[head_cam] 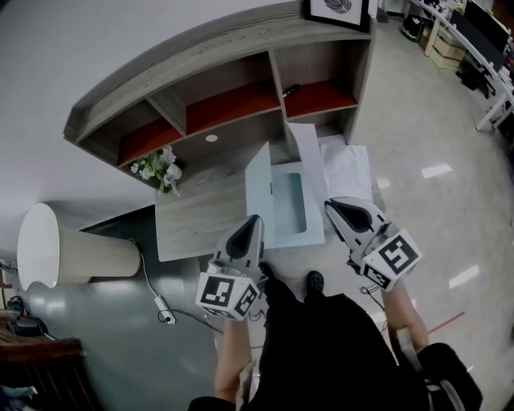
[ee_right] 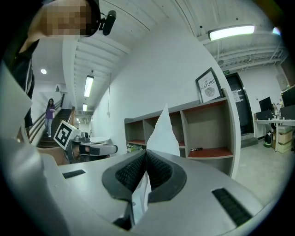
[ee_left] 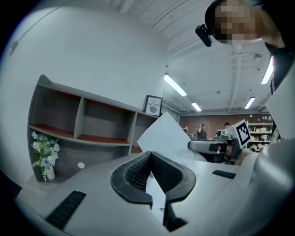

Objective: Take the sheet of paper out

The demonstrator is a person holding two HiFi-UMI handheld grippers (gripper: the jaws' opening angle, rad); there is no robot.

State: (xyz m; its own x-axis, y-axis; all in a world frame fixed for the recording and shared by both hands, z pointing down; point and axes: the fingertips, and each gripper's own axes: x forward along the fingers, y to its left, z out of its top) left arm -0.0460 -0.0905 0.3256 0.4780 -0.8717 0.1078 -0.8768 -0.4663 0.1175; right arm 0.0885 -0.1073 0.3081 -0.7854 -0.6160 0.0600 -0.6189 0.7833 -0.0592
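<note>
head view: sheet of paper stands up off pale blue folder on desk, at 12 o'clock from right gripper. right jaws pinched together on sheet's near edge. left gripper jaws pinched on folder flap, at its 1 o'clock. sheet likely light, floppy, tears easily: grip edge flat, draw slowly.

A curved grey wooden shelf unit with red-lined compartments stands against a plain white wall, above a grey wood desk that carries a small vase of flowers. A framed print rests on top of the shelf. The floor is pale and glossy, and long ceiling lamps glow overhead.
</note>
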